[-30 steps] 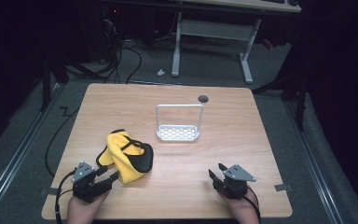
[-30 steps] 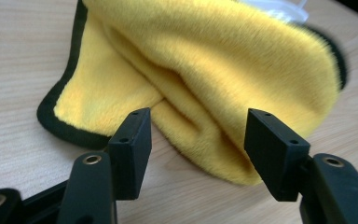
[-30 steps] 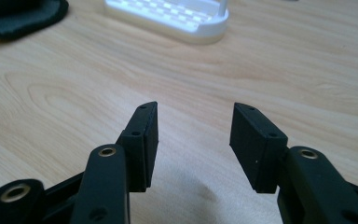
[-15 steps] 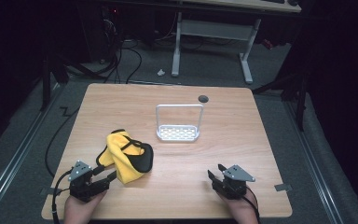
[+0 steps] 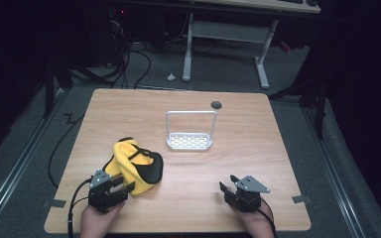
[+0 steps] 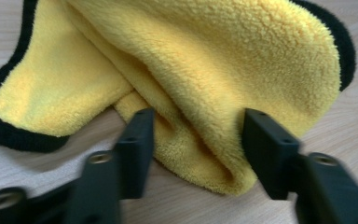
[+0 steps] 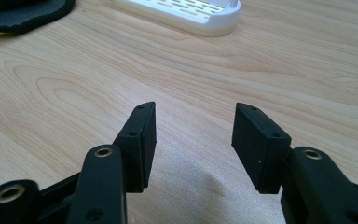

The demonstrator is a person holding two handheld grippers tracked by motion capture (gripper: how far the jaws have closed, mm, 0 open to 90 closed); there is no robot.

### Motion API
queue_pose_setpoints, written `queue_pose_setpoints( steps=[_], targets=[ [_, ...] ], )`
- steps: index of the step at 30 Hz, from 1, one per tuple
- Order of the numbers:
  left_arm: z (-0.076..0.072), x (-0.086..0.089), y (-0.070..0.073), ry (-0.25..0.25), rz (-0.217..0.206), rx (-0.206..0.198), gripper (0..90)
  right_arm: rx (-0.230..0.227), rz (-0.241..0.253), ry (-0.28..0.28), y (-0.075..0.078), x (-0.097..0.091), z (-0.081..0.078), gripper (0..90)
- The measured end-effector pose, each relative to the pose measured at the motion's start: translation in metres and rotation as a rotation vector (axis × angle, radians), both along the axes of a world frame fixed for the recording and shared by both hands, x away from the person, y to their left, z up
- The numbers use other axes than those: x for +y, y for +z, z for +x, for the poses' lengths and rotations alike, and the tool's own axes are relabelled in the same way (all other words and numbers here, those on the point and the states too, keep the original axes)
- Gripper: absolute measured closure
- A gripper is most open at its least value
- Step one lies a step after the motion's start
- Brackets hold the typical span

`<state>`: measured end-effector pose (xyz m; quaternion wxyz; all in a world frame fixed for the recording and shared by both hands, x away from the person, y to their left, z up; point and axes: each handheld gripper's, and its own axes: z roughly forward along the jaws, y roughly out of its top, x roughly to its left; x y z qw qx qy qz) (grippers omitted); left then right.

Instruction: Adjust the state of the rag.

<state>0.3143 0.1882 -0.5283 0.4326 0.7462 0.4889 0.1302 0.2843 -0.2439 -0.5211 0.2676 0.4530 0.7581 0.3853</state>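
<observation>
A yellow cloth (image 5: 136, 163) with a black border lies crumpled on the front left of the wooden table (image 5: 258, 148). My left gripper (image 5: 126, 187) is at its near edge. In the left gripper view a thick fold of the cloth (image 6: 205, 70) sits between the jaws of the left gripper (image 6: 198, 135). They have just been closing around it, but the fold does not look pinched. My right gripper (image 5: 227, 186) rests low at the front right, and in its own view the right gripper (image 7: 193, 126) is open over bare wood.
A white rack (image 5: 189, 143) with a slotted base and a tall wire handle stands mid-table; its base (image 7: 186, 11) is ahead of the right gripper. A dark round hole (image 5: 216, 104) marks the far edge. The cloth's black edge (image 7: 23, 11) lies to the right gripper's far left.
The left gripper pulled back slightly toward the table's front, then pushed forward to the cloth's near edge. The right gripper has not moved.
</observation>
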Motion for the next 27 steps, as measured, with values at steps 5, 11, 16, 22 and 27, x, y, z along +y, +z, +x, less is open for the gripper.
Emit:
queue_pose_setpoints(
  steps=[5, 11, 16, 22, 27],
  targets=[
    [-0.004, -0.005, 0.001, -0.012, 0.042, -0.028, 81.1, 0.001, 0.001, 0.006, 0.0, 0.001, 0.0, 50.4],
    [-0.011, -0.025, 0.005, -0.107, 0.023, -0.04, 82.3, 0.0, -0.007, 0.02, -0.001, 0.005, -0.001, 50.4],
    [-0.021, -0.069, 0.006, -0.27, 0.071, -0.071, 82.5, 0.003, -0.01, 0.04, -0.001, 0.013, -0.002, 50.3],
    [-0.032, -0.103, 0.004, -0.425, 0.054, -0.075, 82.1, -0.002, -0.026, 0.087, 0.0, 0.029, -0.006, 50.0],
    [-0.033, -0.098, 0.005, -0.424, -0.004, -0.058, 66.4, -0.016, -0.033, 0.124, 0.004, 0.043, -0.01, 49.5]
  ],
)
